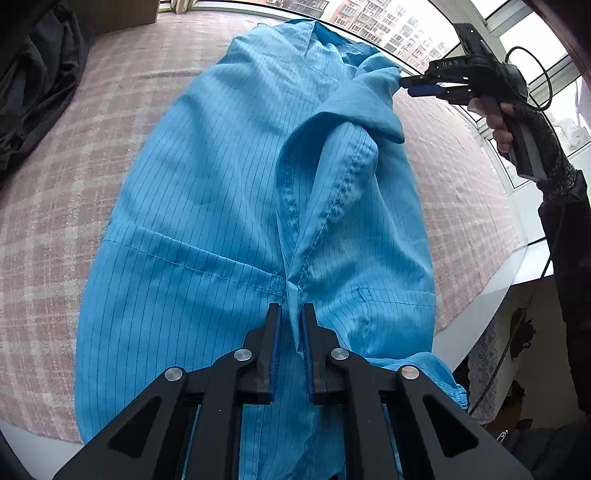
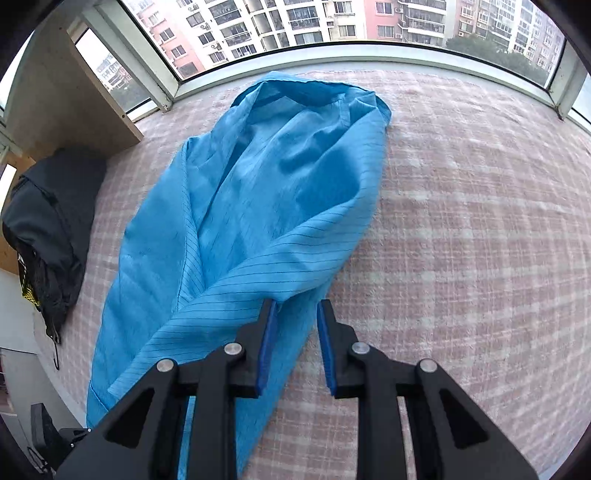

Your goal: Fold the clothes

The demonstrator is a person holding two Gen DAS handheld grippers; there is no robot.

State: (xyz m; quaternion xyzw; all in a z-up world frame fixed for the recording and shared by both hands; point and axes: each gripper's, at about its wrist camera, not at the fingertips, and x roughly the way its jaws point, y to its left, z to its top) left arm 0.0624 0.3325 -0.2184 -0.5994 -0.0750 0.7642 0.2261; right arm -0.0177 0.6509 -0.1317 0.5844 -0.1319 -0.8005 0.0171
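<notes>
The blue pinstriped coat (image 1: 221, 166) lies stretched on the pink plaid blanket (image 1: 55, 221). Its long axis runs straight away from me, from the blanket's near edge, where its lower end spills over, to the far edge under the window (image 2: 332, 22), where the collar end sits. My left gripper (image 1: 291, 314) is at the near end, right on that axis. Its jaws are drawn in on a raised ridge of cloth where two stitched seams meet, so that end is pinned. My right gripper (image 1: 410, 85) is further along and off to the coat's right side, above the blanket, with a peak of blue cloth reaching up to its tips. In the right wrist view the coat (image 2: 258, 184) lies ahead and to the left of that gripper (image 2: 295, 310). The two blue pads stand a little apart, and the cloth's edge rests against the left one. I cannot tell whether they are truly gripping it or the flap is only draped there. What matters, I judge, is that the raised flap belongs to the right long edge and the coat's body lies to its left. Any carry across goes sideways over the axis, with my right hand nearer that edge and my left as the anchor. A black bag (image 2: 48, 229) sits near the blanket's left edge, well apart from the coat.
</notes>
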